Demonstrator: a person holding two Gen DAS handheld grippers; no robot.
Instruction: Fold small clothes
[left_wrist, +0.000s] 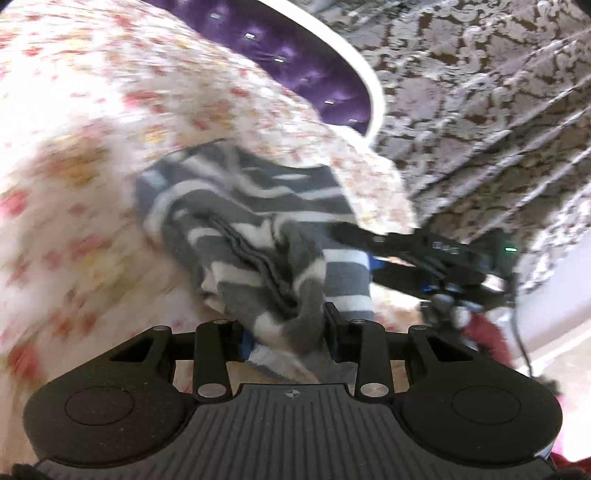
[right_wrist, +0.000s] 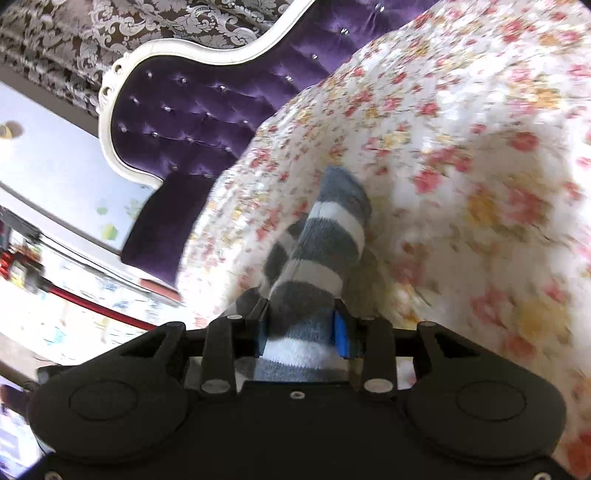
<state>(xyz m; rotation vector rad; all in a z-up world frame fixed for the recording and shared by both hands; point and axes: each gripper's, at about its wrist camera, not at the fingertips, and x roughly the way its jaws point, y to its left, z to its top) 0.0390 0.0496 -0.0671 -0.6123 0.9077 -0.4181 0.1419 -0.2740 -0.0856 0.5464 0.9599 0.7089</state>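
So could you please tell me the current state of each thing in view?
Left gripper: shut on the grey-and-white striped sock.
Right gripper: shut on the same sock.
Grey-and-white striped sock: bunched, held by both grippers over the bedsheet.
Floral bedsheet: spread out, rumpled.

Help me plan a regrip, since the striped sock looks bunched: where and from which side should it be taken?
Grip the striped sock at its rounded toe end, the free flat part lying out on the flowered sheet, coming from above. The other end is bunched inside the right gripper and left gripper, so it probably offers no clean edge.
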